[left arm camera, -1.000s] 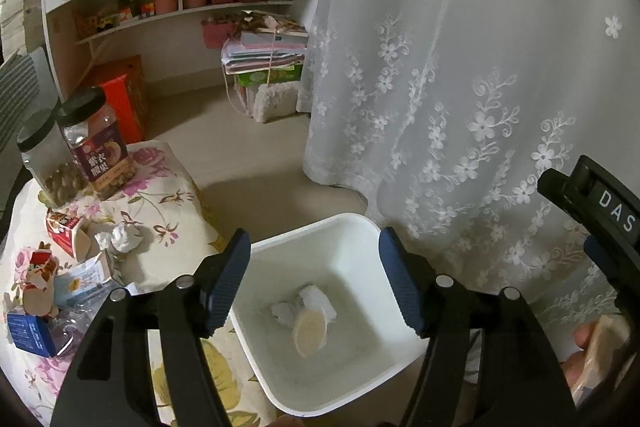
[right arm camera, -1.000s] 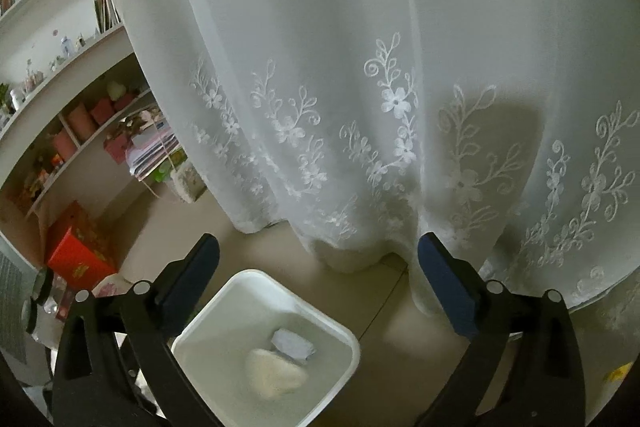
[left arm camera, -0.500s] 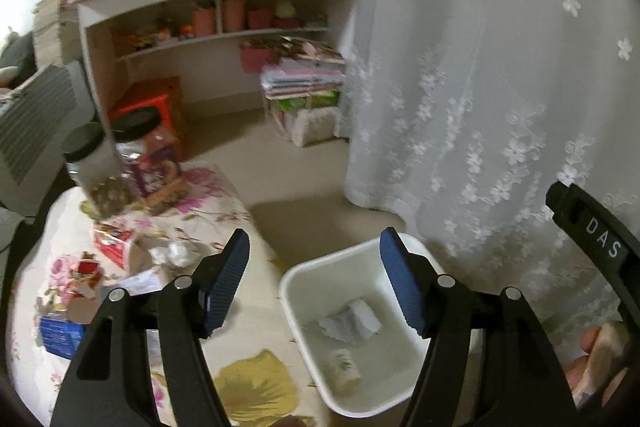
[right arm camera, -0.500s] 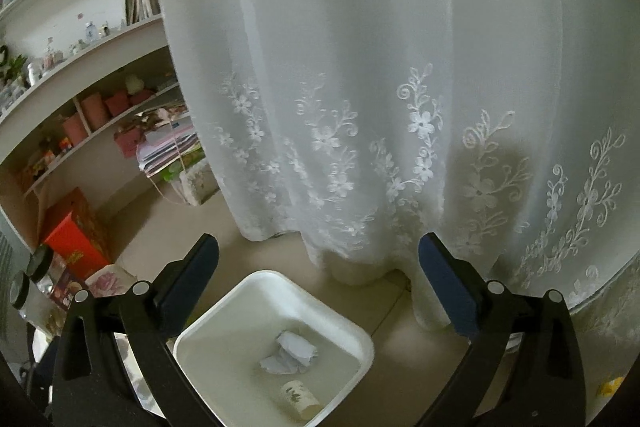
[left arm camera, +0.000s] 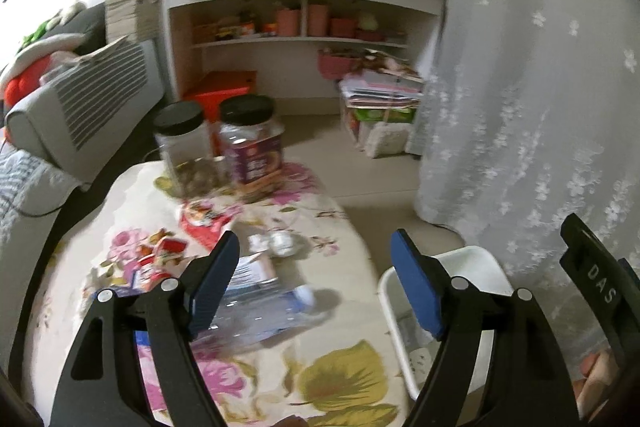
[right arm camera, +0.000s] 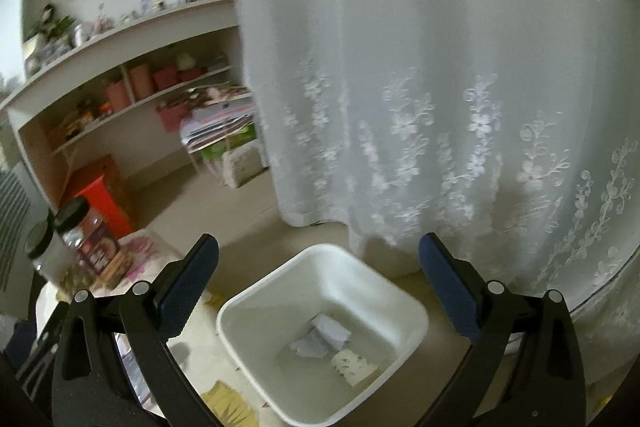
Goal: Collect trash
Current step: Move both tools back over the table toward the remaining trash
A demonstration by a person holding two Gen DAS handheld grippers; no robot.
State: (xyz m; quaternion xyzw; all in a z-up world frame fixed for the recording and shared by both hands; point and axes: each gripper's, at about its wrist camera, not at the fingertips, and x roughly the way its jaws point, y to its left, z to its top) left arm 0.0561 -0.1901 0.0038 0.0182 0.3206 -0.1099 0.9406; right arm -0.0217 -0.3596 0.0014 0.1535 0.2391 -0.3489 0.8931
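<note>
My left gripper [left arm camera: 316,255] hangs over a table with a floral cloth [left arm camera: 344,379]; its jaws are opening and nothing is between them. Trash lies on the cloth below it: a crushed clear plastic bottle [left arm camera: 264,311], a crumpled white paper [left arm camera: 282,242], a red wrapper [left arm camera: 202,225] and small cartons [left arm camera: 160,257]. The white bin [left arm camera: 474,261] stands on the floor off the table's right edge. My right gripper [right arm camera: 319,255] is open and empty above the bin's rim [right arm camera: 240,307]. Crumpled paper [right arm camera: 320,337] and a pale scrap [right arm camera: 354,367] lie in the bin.
Two black-lidded jars [left arm camera: 252,143] stand at the table's far end. A white lace curtain [right arm camera: 440,87] hangs just behind the bin. Beyond are an orange box [left arm camera: 224,89], a stack of papers [left arm camera: 380,95], a shelf unit [left arm camera: 304,15] and a grey slatted appliance [left arm camera: 80,107].
The left gripper has swung left from above the bin to above the littered table, and its jaws stand wider. The right view has also swung left, with the jars now in sight.
</note>
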